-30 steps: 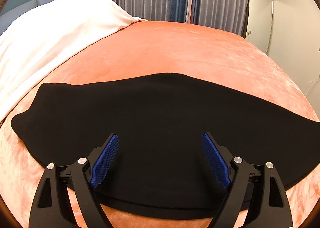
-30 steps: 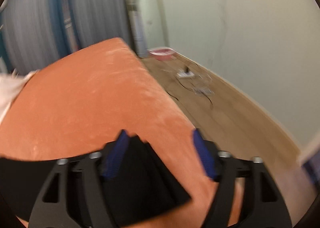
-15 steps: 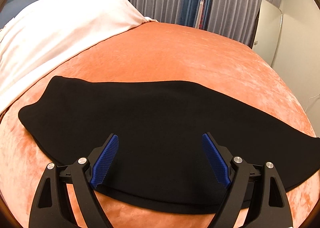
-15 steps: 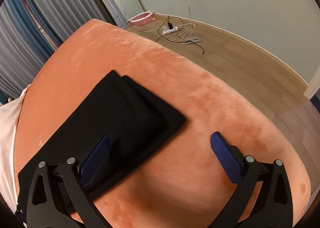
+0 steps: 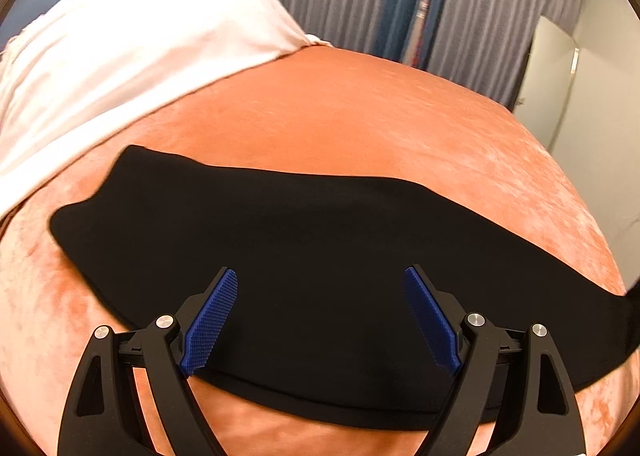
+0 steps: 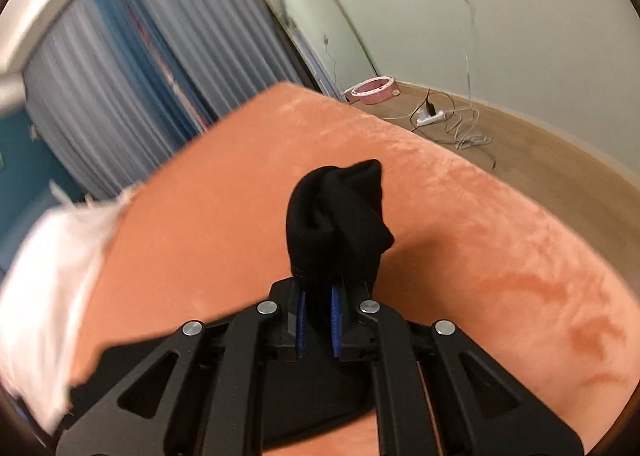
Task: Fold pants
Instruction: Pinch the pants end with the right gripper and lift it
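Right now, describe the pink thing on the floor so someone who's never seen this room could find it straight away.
Start at the orange bed and look past its far corner to the wooden floor by the pale wall. There, at the foot of a tall leaning panel, lies a low round pink ring. It is the only pink thing there; the white power strip and its loose cables lie apart to its right.

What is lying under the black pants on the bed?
Under the black pants lies the orange plush cover, showing all around them. The part of the cover directly beneath the cloth is hidden, so anything there cannot be seen.
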